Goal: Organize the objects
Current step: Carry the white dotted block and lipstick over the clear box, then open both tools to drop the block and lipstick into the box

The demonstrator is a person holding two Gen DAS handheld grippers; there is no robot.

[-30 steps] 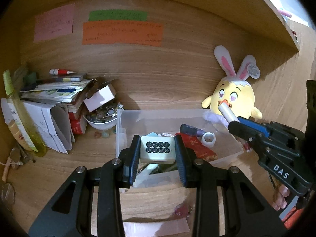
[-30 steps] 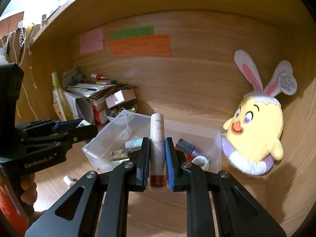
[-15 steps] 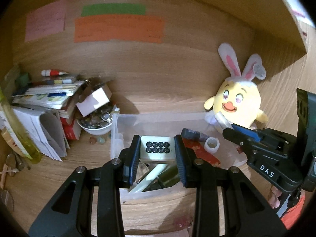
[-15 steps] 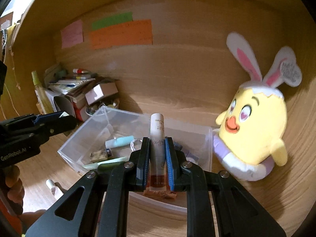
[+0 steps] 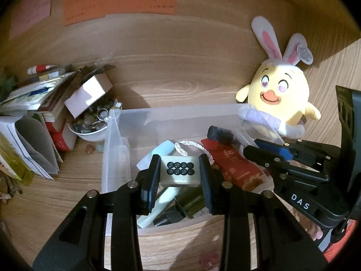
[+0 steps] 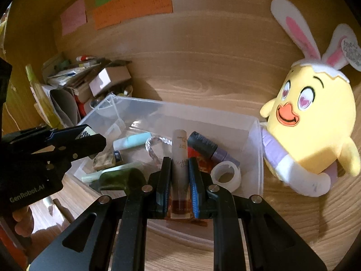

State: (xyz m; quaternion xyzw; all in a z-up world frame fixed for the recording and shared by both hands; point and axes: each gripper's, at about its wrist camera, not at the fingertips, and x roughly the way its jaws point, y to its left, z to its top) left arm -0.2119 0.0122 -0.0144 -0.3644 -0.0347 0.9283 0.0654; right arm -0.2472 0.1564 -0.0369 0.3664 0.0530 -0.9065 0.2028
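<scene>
Left hand-held gripper (image 5: 180, 171) clamped, right hand-held gripper (image 6: 179, 174) clamped, both angled down.

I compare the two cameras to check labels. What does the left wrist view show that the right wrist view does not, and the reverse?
Only the left wrist view: the left gripper clamping a pale block with black dots.
Only the right wrist view: the right gripper shut on a slim tube, and a tape roll.
Both: clear bin, plush chick, blue tube.
</scene>
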